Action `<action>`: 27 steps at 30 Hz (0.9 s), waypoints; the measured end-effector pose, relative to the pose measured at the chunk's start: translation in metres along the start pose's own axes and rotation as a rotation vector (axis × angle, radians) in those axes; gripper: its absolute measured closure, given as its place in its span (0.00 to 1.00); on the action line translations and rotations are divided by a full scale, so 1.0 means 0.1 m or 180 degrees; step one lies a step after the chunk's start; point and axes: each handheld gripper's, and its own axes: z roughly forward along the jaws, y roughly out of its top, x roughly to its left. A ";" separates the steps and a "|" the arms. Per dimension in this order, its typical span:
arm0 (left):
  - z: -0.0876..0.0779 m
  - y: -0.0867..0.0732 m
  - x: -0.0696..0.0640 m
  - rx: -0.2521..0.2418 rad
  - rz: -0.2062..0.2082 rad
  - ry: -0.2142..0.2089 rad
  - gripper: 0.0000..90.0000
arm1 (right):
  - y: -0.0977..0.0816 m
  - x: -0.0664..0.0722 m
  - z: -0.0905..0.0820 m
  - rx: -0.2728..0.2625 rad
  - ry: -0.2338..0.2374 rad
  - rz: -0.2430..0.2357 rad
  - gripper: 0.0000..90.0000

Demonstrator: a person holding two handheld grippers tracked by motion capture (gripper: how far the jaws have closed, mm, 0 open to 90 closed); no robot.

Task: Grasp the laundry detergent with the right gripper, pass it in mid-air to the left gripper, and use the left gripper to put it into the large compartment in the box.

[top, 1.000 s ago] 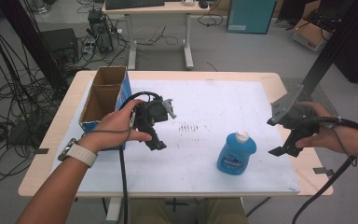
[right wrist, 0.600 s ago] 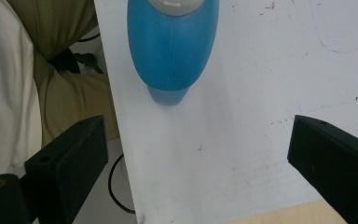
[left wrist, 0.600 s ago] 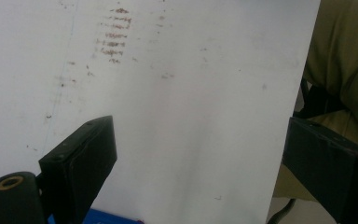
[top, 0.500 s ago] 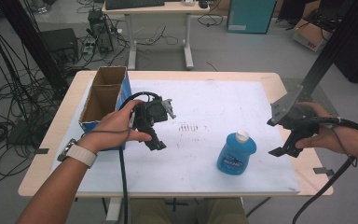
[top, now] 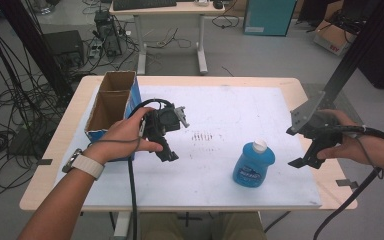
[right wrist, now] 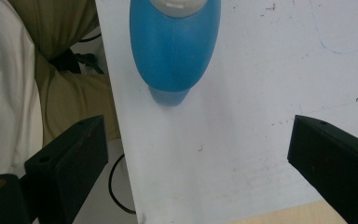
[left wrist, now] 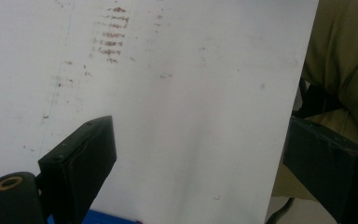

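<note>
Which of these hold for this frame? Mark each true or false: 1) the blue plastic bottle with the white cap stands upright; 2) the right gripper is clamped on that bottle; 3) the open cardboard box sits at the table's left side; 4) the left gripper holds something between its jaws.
1) True: the blue plastic bottle with the white cap stands upright on the white table sheet.
2) False: the right gripper is apart from the bottle, jaws open.
3) True: the open cardboard box sits at the left side.
4) False: the left gripper has open jaws with nothing between them.
</note>
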 end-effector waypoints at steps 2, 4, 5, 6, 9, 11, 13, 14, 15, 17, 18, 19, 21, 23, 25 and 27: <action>0.00 0.00 0.00 -0.0002 0.0004 0.0006 0.10 | 0.00 0.00 0.00 0.0002 -0.0002 0.0001 0.06; 0.00 0.00 0.01 -0.0004 0.0004 0.0007 0.10 | 0.00 0.00 0.00 -0.0007 -0.0011 0.0002 0.05; 0.00 0.00 0.01 -0.0004 0.0004 0.0007 0.10 | 0.00 0.00 0.00 -0.0007 -0.0011 0.0002 0.05; 0.01 0.00 0.01 -0.0008 -0.0004 0.0003 0.10 | 0.00 0.01 0.00 -0.0012 -0.0018 0.0015 0.05; 0.00 0.00 0.01 -0.0008 -0.0006 -0.0003 0.10 | -0.01 0.01 0.01 -0.0022 -0.0021 0.0004 0.05; 0.01 -0.01 0.01 -0.0018 -0.0007 -0.0001 0.10 | -0.01 0.02 0.01 -0.0008 -0.0010 0.0014 0.05; 0.01 -0.01 0.01 -0.0017 -0.0010 -0.0002 0.10 | -0.01 0.02 0.02 -0.0013 -0.0008 0.0022 0.05; 0.01 -0.01 0.01 -0.0021 -0.0013 -0.0002 0.10 | -0.01 0.03 0.02 -0.0016 -0.0007 0.0024 0.05; 0.01 -0.01 0.01 -0.0021 -0.0013 -0.0002 0.10 | -0.01 0.03 0.02 -0.0016 -0.0007 0.0024 0.05; 0.00 -0.01 0.01 -0.0018 -0.0016 0.0002 0.10 | -0.02 0.03 0.03 -0.0016 0.0007 0.0031 0.05; 0.00 -0.02 0.01 -0.0019 -0.0014 0.0001 0.10 | -0.02 0.03 0.04 -0.0024 0.0002 0.0024 0.05; 0.01 -0.02 0.01 -0.0029 -0.0023 0.0001 0.10 | -0.02 0.02 0.05 -0.0027 0.0012 0.0020 0.05; 0.01 -0.02 0.01 -0.0030 -0.0020 0.0002 0.10 | -0.03 0.03 0.05 -0.0014 0.0007 0.0036 0.05; 0.01 -0.02 0.01 -0.0032 -0.0020 0.0003 0.10 | -0.03 0.03 0.05 -0.0036 0.0005 0.0035 0.05; 0.01 -0.02 0.01 -0.0034 -0.0022 0.0002 0.10 | -0.04 0.03 0.06 -0.0037 0.0004 0.0051 0.05; 0.01 -0.02 0.02 -0.0031 -0.0012 0.0016 0.10 | -0.04 0.04 0.06 -0.0034 0.0013 0.0052 0.05</action>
